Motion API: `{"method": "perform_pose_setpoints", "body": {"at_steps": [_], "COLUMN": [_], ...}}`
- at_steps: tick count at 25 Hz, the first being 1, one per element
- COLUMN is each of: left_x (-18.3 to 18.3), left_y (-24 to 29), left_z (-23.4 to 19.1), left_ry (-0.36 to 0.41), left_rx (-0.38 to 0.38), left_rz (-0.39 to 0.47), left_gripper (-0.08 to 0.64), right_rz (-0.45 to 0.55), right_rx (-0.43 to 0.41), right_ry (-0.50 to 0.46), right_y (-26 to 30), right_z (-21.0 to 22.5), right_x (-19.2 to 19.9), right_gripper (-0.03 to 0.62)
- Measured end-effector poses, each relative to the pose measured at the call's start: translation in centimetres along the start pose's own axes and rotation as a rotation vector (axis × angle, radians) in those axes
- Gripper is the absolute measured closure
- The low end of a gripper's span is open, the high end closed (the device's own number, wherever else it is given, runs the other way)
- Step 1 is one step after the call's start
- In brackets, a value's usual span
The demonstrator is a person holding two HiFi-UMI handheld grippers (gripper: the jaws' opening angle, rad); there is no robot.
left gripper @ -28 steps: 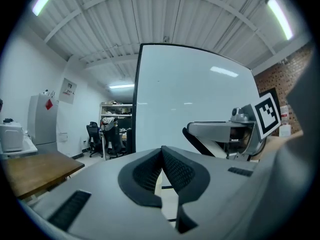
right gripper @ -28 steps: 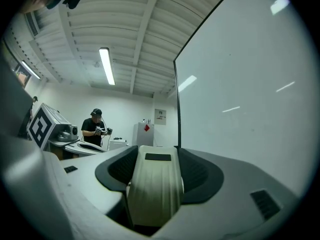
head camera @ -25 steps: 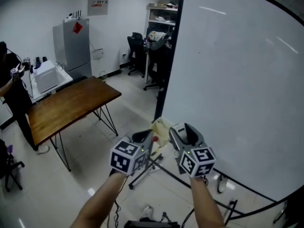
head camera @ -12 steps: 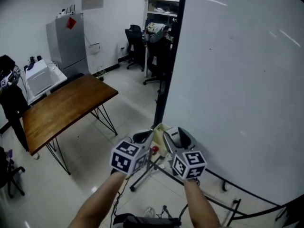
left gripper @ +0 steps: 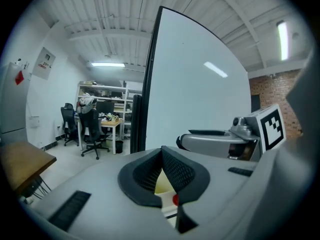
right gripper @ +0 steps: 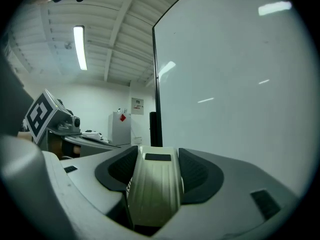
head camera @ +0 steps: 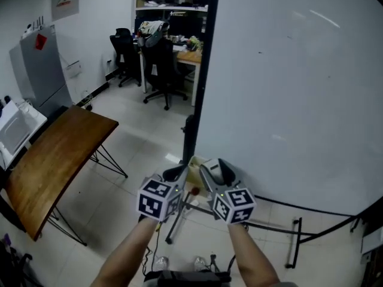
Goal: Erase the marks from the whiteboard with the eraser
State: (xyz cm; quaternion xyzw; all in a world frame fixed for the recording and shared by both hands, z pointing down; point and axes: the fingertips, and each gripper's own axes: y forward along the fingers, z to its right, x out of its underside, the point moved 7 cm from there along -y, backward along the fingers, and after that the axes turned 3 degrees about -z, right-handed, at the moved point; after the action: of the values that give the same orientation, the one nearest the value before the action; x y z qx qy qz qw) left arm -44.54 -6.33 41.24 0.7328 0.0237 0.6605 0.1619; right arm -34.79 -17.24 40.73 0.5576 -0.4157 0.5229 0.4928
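The big whiteboard [head camera: 287,88] stands up tall and fills the head view from 12 o'clock round to 4 o'clock. It looks almost all white. One tiny dark speck [head camera: 260,52] shows high up on it.

Both grippers are low in the middle, near 6 o'clock, side by side and close to each other. They are in front of the board and not touching it.

The right gripper [head camera: 214,171] pinches the eraser [head camera: 195,167]. In the right gripper view the right gripper [right gripper: 156,156] has its black pads pressed on both sides of the pale yellow eraser [right gripper: 152,189]. The eraser has a small dark patch on top. It sticks out of the jaws toward 11 o'clock, to the black edge of the board.

The left gripper [head camera: 178,172] holds nothing. In the left gripper view the left gripper [left gripper: 161,151] has its jaws pressed together, with the tips touching.

A brown wooden table [head camera: 54,160] is at 9 o'clock. Black office chairs [head camera: 157,64] stand at 11 o'clock, by a desk. The black legs of the board stand [head camera: 296,244] sit on the shiny floor at 5 o'clock.
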Motion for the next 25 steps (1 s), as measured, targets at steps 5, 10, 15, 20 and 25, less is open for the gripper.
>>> {"method": "perform_pose_setpoints", "body": {"at_steps": [5, 10, 15, 20, 25], "left_x": [-0.1, 0.5, 0.8, 0.5, 0.3], "left_y": [0.4, 0.7, 1.3, 1.7, 2.1], "left_z": [-2.0, -3.0, -4.7, -5.4, -5.7], "left_ry": [0.029, 0.037, 0.048, 0.05, 0.052], "left_rx": [0.132, 0.228, 0.259, 0.283, 0.3], "left_rz": [-0.012, -0.045, -0.056, -0.055, -0.064], "left_gripper": [0.563, 0.563, 0.563, 0.563, 0.563], "right_rz": [0.0, -0.001, 0.031, 0.015, 0.027], "right_rx": [0.16, 0.303, 0.379, 0.409, 0.419], "right_ry": [0.0, -0.03, -0.042, -0.059, -0.089], "right_y": [1.6, 2.9, 3.9, 4.6, 4.5], "right_z": [-0.8, -0.9, -0.8, -1.3, -1.8], "right_x": [-0.1, 0.4, 0.6, 0.9, 0.3], "right_gripper": [0.336, 0.334, 0.333, 0.33, 0.33]}}
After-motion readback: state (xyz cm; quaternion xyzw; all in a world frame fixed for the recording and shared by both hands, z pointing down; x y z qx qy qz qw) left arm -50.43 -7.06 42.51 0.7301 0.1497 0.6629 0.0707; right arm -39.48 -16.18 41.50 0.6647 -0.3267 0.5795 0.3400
